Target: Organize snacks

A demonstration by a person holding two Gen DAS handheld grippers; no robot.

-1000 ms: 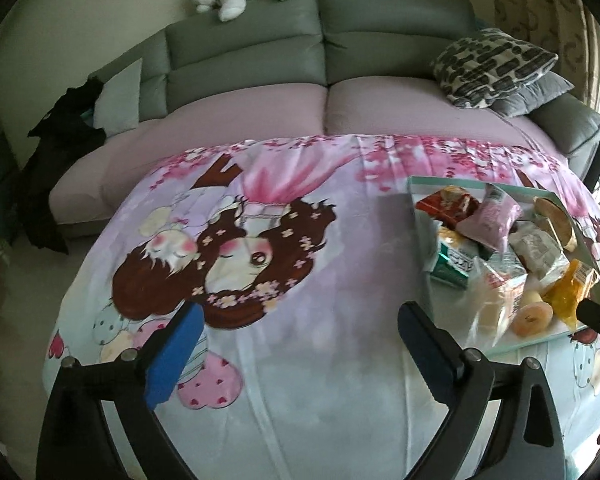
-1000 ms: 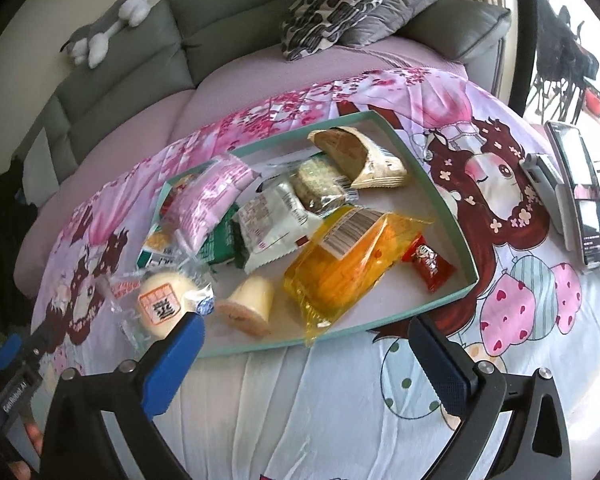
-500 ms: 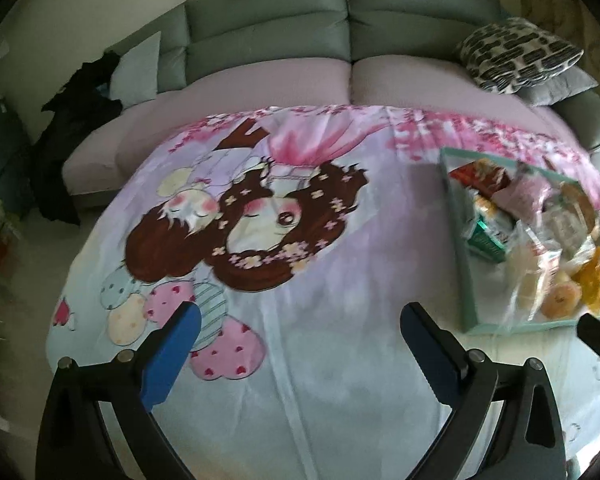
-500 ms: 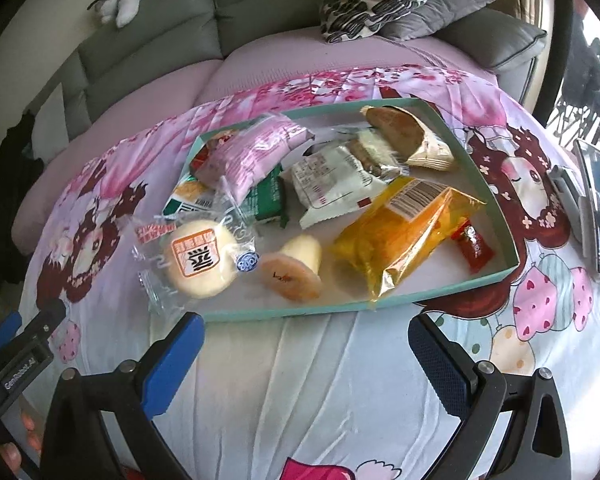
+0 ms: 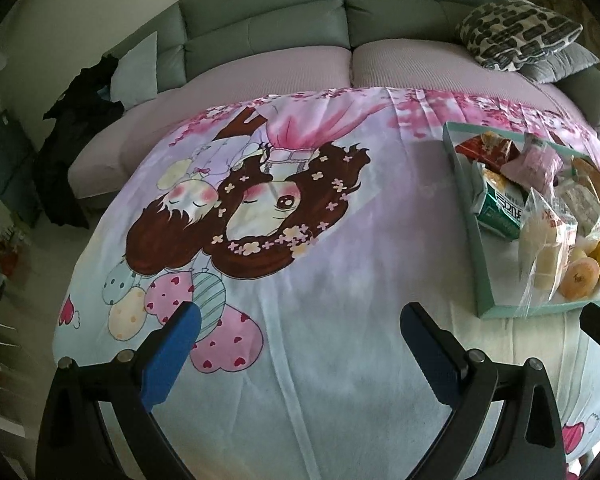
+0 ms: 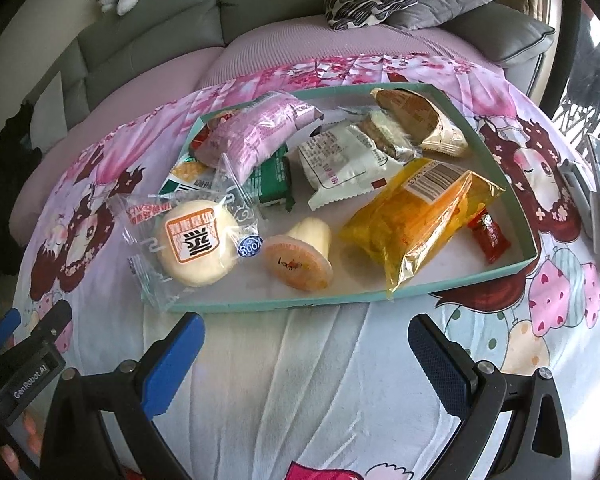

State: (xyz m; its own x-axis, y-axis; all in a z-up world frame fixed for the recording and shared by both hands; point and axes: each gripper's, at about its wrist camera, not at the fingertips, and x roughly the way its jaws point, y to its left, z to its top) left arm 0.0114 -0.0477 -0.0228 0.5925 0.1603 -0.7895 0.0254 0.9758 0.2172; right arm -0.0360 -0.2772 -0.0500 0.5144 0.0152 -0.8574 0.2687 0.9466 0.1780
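We see the wrapped snacks (image 6: 332,188) heaped loosely in the shallow teal cardboard tray (image 6: 300,304) near the table's right edge, which fits sorting either finished or ahead, while our left tool (image 5: 296,344) and right tool (image 6: 306,354) both hang spread apart and empty.

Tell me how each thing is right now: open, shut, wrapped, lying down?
Left gripper: open, empty, over the cloth.
Right gripper: open, empty, in front of the tray.
Tray: open-topped, holding snacks.
Bun: wrapped, overhanging the tray's near-left corner.
Jelly cup: sealed, on its side.
Yellow bag: sealed, lying flat.
Pink pack: sealed, resting on other packs.
Red candy: wrapped, lying flat.
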